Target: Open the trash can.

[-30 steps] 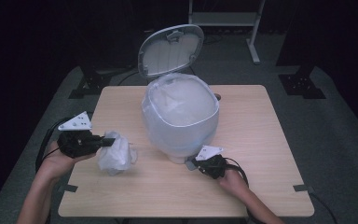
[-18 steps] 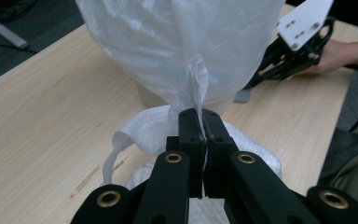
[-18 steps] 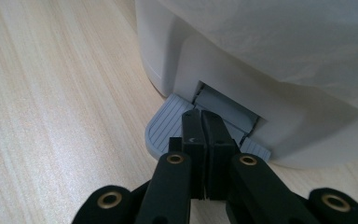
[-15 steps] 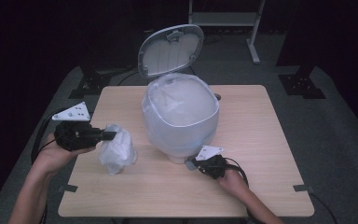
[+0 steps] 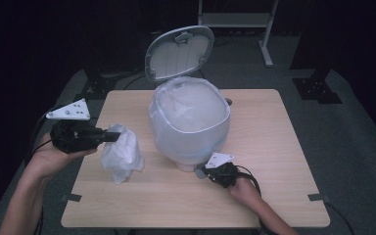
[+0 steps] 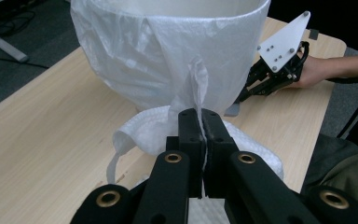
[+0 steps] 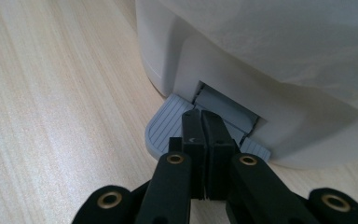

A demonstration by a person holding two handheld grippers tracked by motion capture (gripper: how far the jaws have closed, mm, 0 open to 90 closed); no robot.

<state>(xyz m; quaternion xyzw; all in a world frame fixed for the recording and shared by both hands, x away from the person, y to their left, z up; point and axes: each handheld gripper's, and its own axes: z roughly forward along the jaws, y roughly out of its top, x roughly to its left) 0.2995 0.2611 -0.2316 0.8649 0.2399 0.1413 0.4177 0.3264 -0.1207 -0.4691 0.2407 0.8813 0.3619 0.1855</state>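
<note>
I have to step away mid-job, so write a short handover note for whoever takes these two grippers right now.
Left gripper: shut on a fold of the white plastic bag, held up beside the pedal bin with its lower end near the table.
Right gripper: shut, empty, tips pressing the grey pedal at the bin's foot.
Lid: standing open. The bin is already lined with a clear liner.
Done: bag picked up, lid opened.
Left, as I judge it: carry the bag over the rim, drop it in, then ease off the pedal so the lid closes.
</note>
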